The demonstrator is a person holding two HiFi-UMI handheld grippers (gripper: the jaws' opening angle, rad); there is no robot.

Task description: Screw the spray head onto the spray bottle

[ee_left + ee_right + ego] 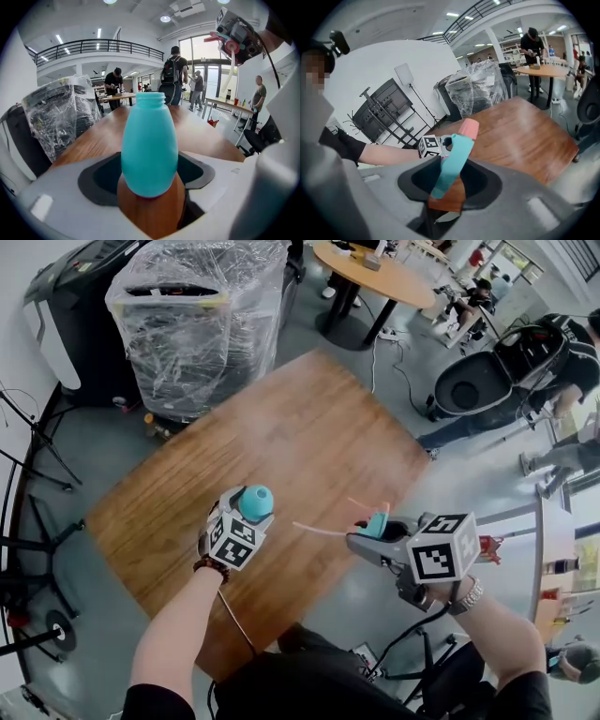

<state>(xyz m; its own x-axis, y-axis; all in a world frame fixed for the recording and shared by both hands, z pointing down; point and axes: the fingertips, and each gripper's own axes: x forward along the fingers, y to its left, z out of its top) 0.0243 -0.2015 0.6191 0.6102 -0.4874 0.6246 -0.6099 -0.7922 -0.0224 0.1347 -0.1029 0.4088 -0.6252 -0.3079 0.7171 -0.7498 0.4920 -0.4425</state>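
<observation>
Holding the bottle [150,150] upright, the left gripper [246,519] has its jaws set wide, one on each side of the lower body, which fills the gap between them; this reads as a grip. The bottle is over the near half of the table [309,427], inboard of the near right edge; whether its base rests on the wood cannot be told. The neck [150,97] is open and faces up. The right gripper [373,540], jaws about half closed, clamps the teal body of the spray head [452,159], pink tip away from the jaws, at the table's near right edge. The spray head lies to the bottle's right and above neck level, apart from it. Its tube [323,530] slants toward the bottle, its tip short of the neck. The coming move probably requires the right hand to carry the tube over the neck, align it with the bottle's upright axis, and lower it in before any turning.
</observation>
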